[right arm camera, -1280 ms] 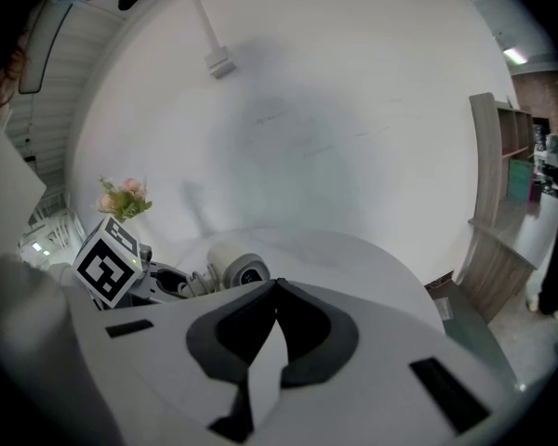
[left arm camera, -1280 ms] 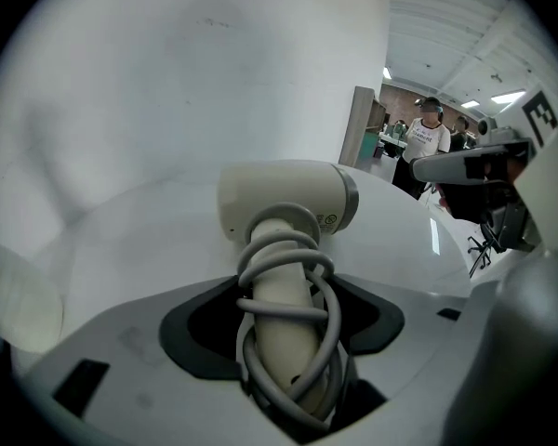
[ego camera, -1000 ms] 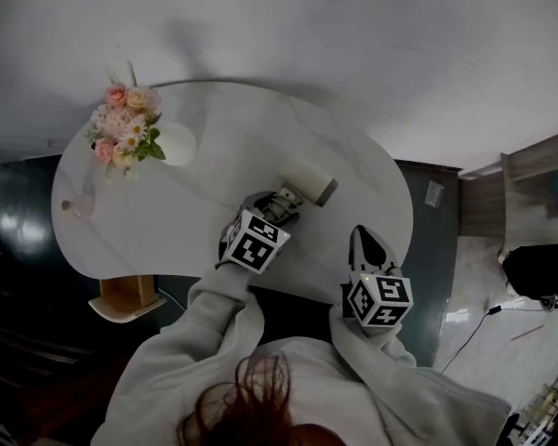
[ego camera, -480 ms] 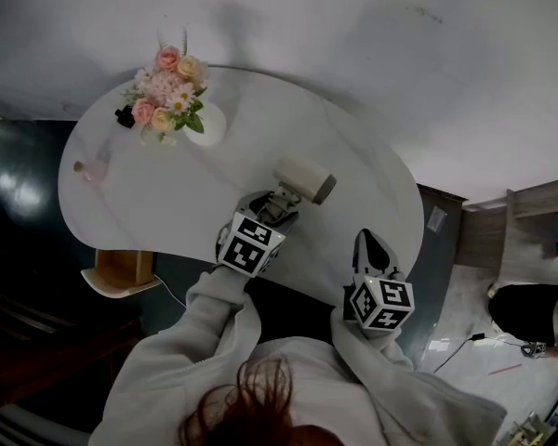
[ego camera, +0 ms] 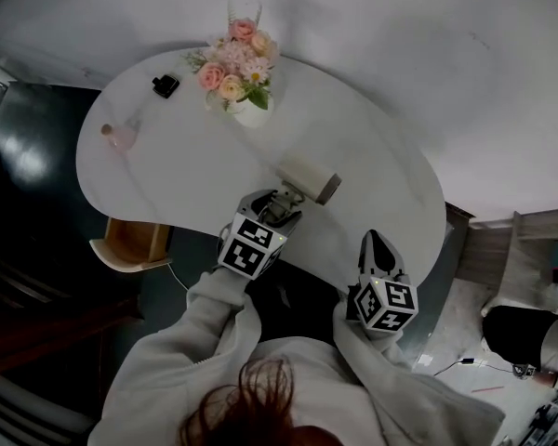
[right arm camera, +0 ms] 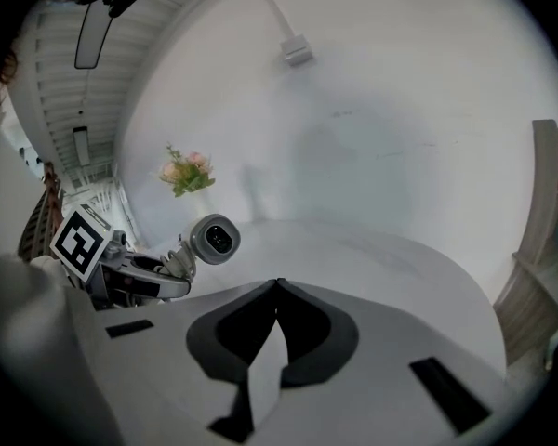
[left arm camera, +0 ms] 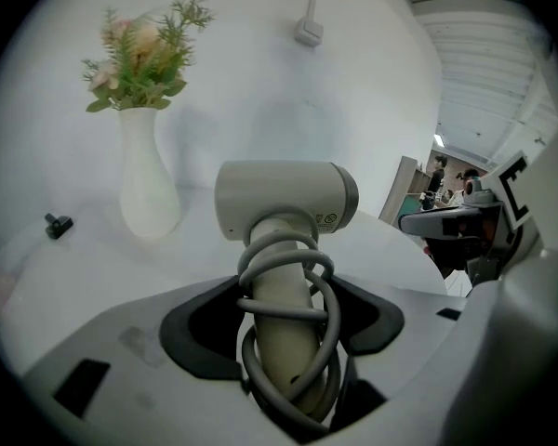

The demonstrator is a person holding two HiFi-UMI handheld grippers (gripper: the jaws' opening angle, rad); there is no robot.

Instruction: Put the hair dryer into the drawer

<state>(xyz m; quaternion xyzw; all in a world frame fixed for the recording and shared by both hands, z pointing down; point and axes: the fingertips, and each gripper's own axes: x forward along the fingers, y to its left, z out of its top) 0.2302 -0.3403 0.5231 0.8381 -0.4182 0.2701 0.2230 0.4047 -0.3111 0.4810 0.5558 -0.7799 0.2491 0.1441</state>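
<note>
The left claw [ego camera: 279, 204] grips the dryer [ego camera: 307, 177] by its cord-wound handle near the front edge of the surface [ego camera: 167, 184], the right claw [ego camera: 376, 243] closed and empty; slipping coils could drop it.

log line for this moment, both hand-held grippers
left hand-held gripper: shut on hair dryer handle | right hand-held gripper: shut, empty | hair dryer: over table

hair dryer [left arm camera: 284, 198] handle base: inside left claw [left arm camera: 286, 291] | black item [ego camera: 166, 85]: unidentifiable
</note>
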